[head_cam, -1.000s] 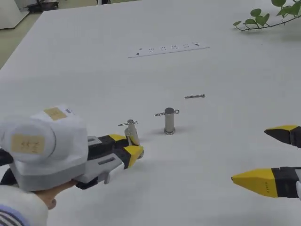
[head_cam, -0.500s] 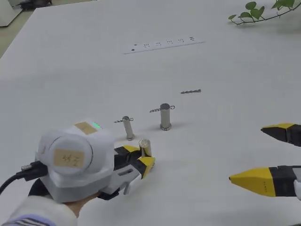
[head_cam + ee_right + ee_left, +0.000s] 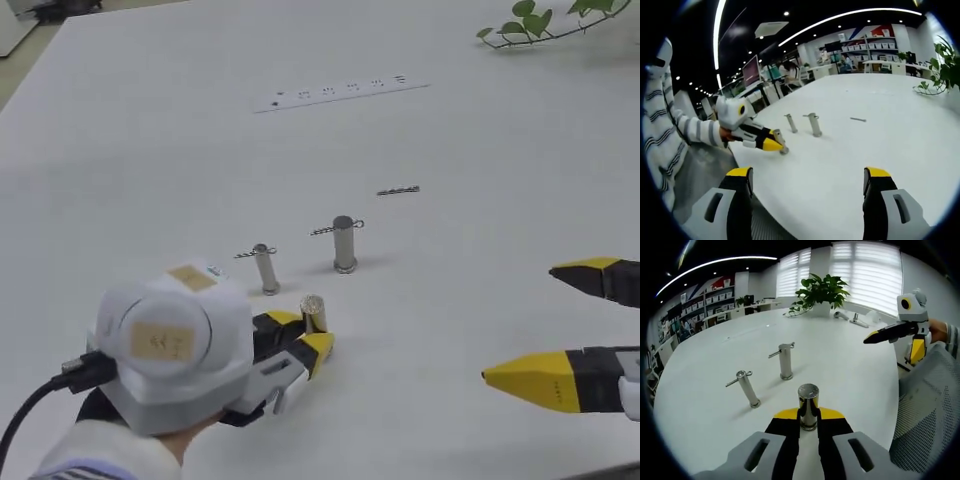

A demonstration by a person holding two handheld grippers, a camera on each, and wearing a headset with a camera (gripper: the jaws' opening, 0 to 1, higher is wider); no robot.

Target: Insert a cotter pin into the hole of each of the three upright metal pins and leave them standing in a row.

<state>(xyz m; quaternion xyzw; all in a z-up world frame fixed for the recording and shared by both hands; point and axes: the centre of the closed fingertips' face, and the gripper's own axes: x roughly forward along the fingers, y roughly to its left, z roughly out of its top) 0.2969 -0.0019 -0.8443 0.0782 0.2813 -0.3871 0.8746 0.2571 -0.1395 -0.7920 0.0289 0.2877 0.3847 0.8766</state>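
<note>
Steel pin (image 3: 808, 395) clenched upright between left gripper (image 3: 809, 418) fingers; right gripper (image 3: 807, 174) fingers spread, empty; careless release could topple it.

Broad white matte worktable (image 3: 150, 140) throughout, with a long white power strip (image 3: 340, 93) lying flat toward its far side and a leafy green branch (image 3: 518, 10) trailing over the far right corner. Opens beyond onto an office: potted green plant (image 3: 822, 287) before tall white-blinded windows (image 3: 865, 270), box-laden wall shelving (image 3: 880, 37), curved strip lights (image 3: 716, 40) on a dark ceiling (image 3: 750, 10).
</note>
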